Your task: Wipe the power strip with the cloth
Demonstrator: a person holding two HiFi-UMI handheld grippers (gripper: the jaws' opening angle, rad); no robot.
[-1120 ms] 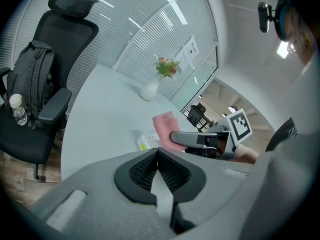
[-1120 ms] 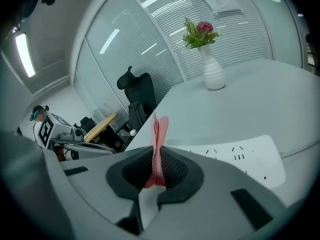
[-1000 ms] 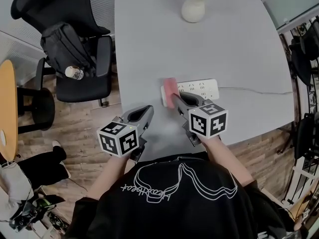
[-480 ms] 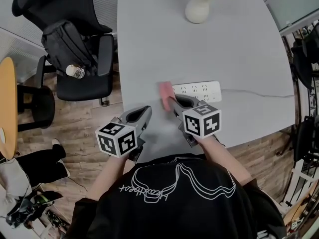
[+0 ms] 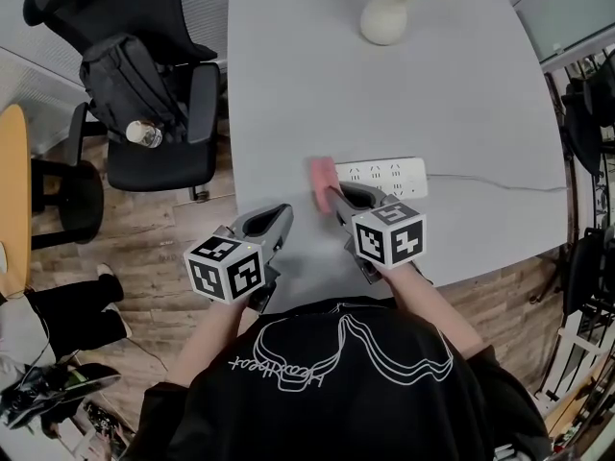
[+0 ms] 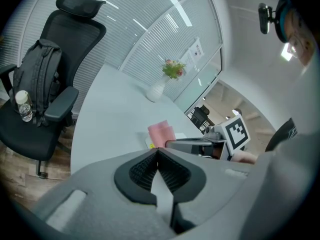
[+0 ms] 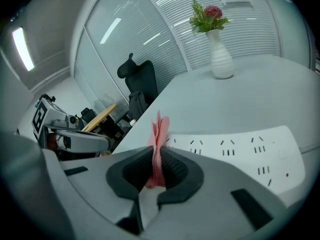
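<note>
Though well apart, vase [image 5: 384, 17] beyond cloth [image 5: 323, 182]

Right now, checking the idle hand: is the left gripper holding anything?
No, the left gripper is shut on itself, with nothing between its jaws.

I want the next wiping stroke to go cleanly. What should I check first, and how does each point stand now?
1. Cloth clamped in the right tool: ok, jaws shut on it.
2. Cloth at the power strip: ok, at its left end; contact cannot tell.
3. Strip top free of objects: ok.
4. Left tool clear of the stroke: ok, shut, empty, off to the left.
5. Strip held steady: not ok, nothing holds it.
6. Vase out of the sweep: ok, far behind the strip.
</note>
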